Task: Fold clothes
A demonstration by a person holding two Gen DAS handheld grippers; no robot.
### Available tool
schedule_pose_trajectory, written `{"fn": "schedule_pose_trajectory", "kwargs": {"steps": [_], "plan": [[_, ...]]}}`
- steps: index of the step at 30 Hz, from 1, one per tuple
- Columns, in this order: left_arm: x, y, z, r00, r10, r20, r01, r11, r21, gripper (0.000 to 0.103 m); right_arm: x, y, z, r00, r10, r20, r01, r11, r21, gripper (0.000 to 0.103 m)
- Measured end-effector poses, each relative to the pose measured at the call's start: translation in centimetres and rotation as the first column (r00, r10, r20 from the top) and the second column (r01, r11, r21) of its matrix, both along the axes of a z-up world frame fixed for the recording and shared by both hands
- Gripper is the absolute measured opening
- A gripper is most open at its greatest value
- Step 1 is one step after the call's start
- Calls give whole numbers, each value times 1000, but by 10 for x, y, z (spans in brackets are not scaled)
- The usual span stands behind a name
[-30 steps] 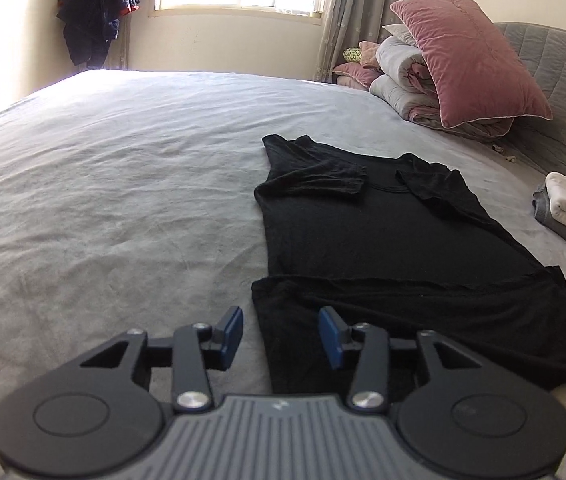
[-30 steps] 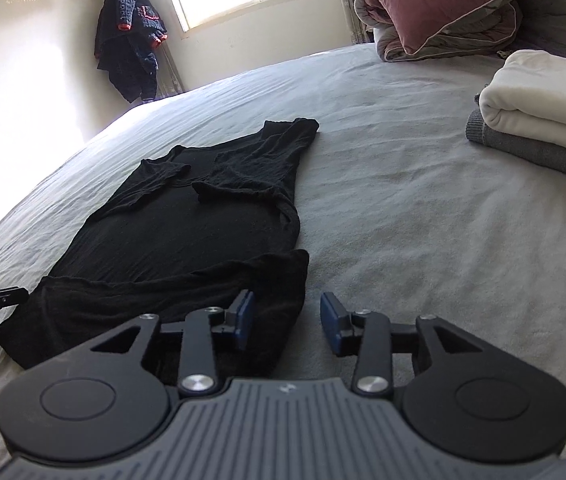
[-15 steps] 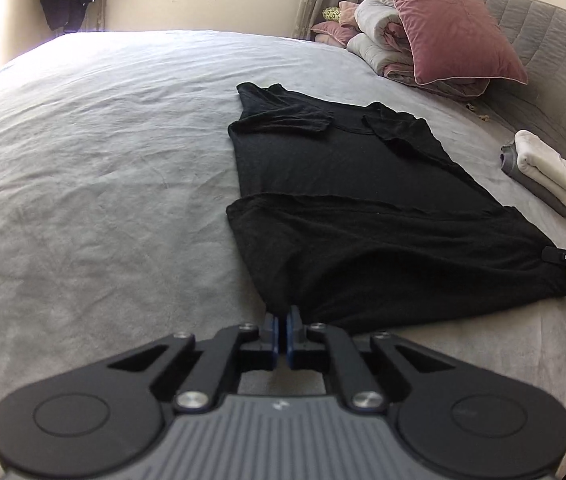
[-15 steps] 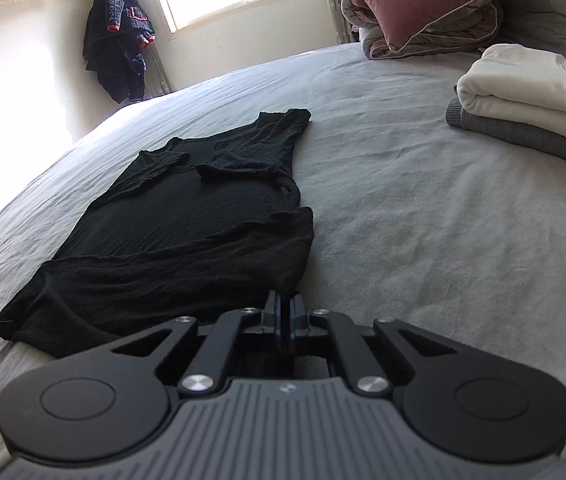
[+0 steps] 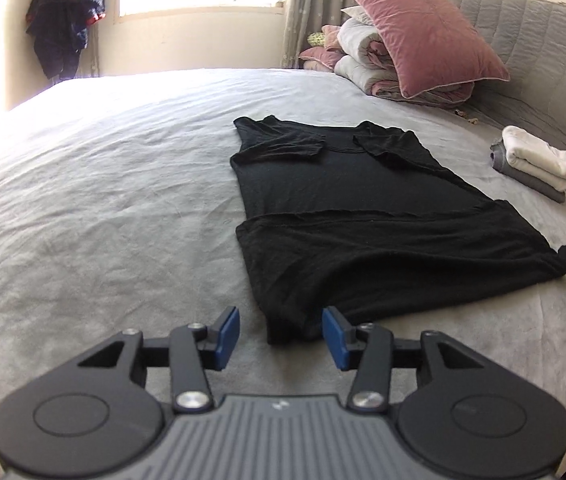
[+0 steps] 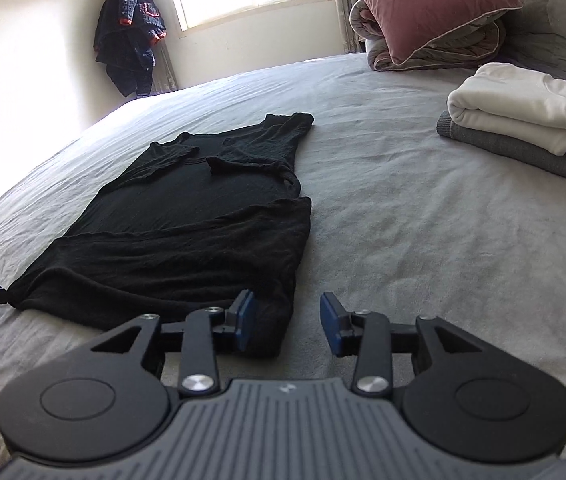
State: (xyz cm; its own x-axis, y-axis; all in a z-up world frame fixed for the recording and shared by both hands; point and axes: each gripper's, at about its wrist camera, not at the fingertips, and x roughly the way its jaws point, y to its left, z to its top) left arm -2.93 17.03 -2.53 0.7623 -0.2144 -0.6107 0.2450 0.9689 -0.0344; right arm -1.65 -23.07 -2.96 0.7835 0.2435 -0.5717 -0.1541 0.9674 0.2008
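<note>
My left gripper (image 5: 281,334) and right gripper (image 6: 287,322), jaws just reopened and gripping nothing, each straddle a near corner of the black shirt (image 5: 363,220), its length running straight away from me.

Wide bed under a pale grey, lightly creased sheet (image 5: 103,208), filling most of both views, with a grey quilted headboard (image 5: 543,52) curving round the far side. Flat near the middle, a black short-sleeved T-shirt (image 5: 355,200), sleeves tucked inward, bottom portion doubled up over the body. Close to the headboard, a small stack of folded clothes (image 6: 519,116): cream garment above, grey one beneath, well apart from the shirt. At the far corner, rolled grey-and-pink bedding (image 5: 367,64), with a dusty-pink velvet pillow (image 5: 423,32) leaning on top.
</note>
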Motion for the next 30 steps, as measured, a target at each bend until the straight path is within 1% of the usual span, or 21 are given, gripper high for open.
{"fn": "schedule_pose_trajectory", "kwargs": {"steps": [2, 6, 10, 12, 14, 16, 18, 21, 24, 26, 27, 28, 29, 30], "plan": [[-4, -11, -1, 997, -78, 24, 77, 996, 38, 47, -6, 10, 1, 998, 57, 14, -57, 998, -27, 41], [3, -42, -2, 981, -190, 43, 188, 981, 54, 47, -3, 40, 7, 985, 167, 35, -165, 984, -69, 41], [13, -77, -4, 948, -311, 64, 307, 950, 63, 47, 28, 69, 13, 965, 259, 45, -256, 965, -61, 41], [17, -91, -7, 930, -360, 69, 356, 932, 72, 47, 47, 81, 15, 954, 298, 47, -294, 953, -75, 41], [23, -100, -14, 923, -380, 56, 375, 924, 75, 47, 68, 93, 16, 934, 355, 37, -351, 932, -93, 41], [27, -105, -23, 924, -382, 30, 380, 923, 64, 48, 84, 104, 14, 916, 399, 29, -394, 911, -119, 41], [25, -104, -29, 922, -385, 43, 383, 923, 48, 48, 98, 116, 11, 901, 434, 14, -427, 891, -157, 43], [21, -99, -33, 921, -385, 54, 385, 923, 18, 48, 111, 130, 2, 874, 485, -18, -478, 854, -205, 43], [19, -99, -34, 919, -390, 57, 389, 921, 18, 48, 122, 140, -9, 845, 532, -60, -529, 814, -237, 43], [19, -99, -34, 918, -394, 55, 394, 919, 12, 48, 123, 142, -13, 838, 542, -66, -541, 806, -242, 43], [20, -98, -34, 917, -395, 54, 396, 918, 6, 48, 124, 142, -13, 835, 547, -63, -546, 805, -232, 39], [21, -97, -34, 917, -396, 52, 397, 918, -5, 48, 123, 142, -13, 832, 552, -59, -549, 804, -230, 31], [22, -96, -34, 917, -397, 50, 398, 917, -15, 48, 122, 142, -12, 830, 556, -54, -552, 802, -228, 12], [23, -95, -34, 916, -398, 48, 399, 917, -23, 49, 121, 142, -11, 827, 560, -50, -555, 800, -227, 5]]}}
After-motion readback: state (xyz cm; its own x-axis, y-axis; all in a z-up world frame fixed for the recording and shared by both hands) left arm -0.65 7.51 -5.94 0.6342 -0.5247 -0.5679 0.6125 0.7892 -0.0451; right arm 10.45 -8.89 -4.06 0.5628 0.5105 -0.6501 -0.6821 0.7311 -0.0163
